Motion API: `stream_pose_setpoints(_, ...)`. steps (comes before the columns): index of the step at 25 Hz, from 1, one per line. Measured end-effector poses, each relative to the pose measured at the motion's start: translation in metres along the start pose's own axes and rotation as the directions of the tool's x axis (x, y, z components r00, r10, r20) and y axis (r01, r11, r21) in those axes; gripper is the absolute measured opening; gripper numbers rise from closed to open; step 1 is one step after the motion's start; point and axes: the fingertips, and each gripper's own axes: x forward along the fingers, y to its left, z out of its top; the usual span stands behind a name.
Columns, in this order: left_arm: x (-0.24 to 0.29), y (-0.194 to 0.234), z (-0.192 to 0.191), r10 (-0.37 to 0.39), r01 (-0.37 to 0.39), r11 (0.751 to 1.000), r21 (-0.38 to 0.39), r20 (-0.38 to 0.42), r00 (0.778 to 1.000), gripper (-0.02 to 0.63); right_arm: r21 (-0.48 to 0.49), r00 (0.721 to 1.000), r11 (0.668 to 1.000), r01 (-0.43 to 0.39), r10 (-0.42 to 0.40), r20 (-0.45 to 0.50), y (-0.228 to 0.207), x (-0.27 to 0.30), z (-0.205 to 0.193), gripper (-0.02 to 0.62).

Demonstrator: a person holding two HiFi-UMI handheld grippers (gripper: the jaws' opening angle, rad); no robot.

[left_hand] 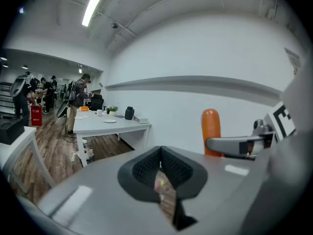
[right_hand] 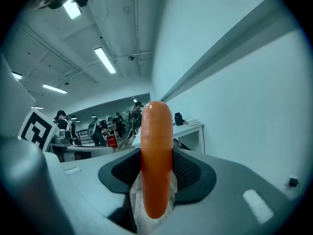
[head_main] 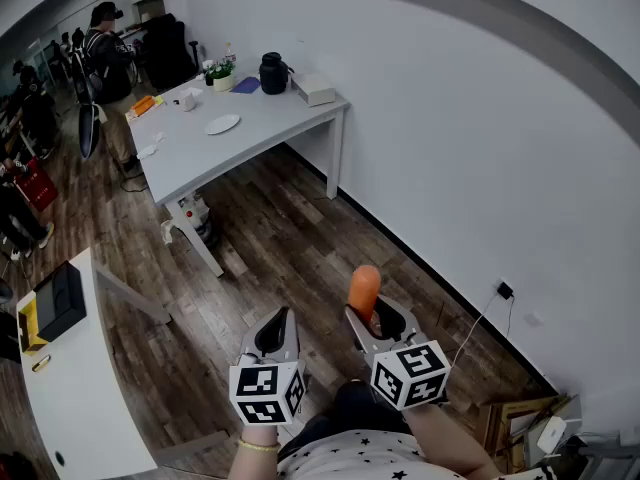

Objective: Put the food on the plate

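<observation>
Head view: carrying smooth orange sausage (head_main: 364, 286) upright, pinched in right tongs (head_main: 370, 318), well apart from small white round plate (head_main: 222, 124) on far white worktop (head_main: 275, 118). Holding left tongs (head_main: 277, 330) pressed together, empty. Next, likely: walk over, lower sausage onto plate, spread tongs.

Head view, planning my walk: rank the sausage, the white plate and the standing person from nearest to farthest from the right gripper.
1. Sausage, in the right gripper itself.
2. White plate, on the table ahead.
3. Standing person, beyond the table, far left.
</observation>
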Motion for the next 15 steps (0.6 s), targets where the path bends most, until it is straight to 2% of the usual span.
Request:
stream_pose_setpoints(3,0.026,0.020,0.006,0.017,-0.017,1.000,-0.025,0.001,1.000,0.006,0.003,1.000,1.000,-0.003,0.003,-0.006,-0.013,0.029,0.006,0.195)
stream_pose_setpoints(6,0.077,0.045,0.022,0.052,-0.050,0.997,-0.051,0.022,0.998,0.006,-0.013,1.000,1.000,-0.025,0.025,-0.006,-0.040,0.080,0.024,0.195)
stream_pose_setpoints(15,0.229,0.103,0.095,0.171,-0.167,0.982,-0.093,0.047,0.984,0.006,-0.078,0.986,0.982,-0.169,0.169,-0.015,-0.105,0.242,0.104,0.195)
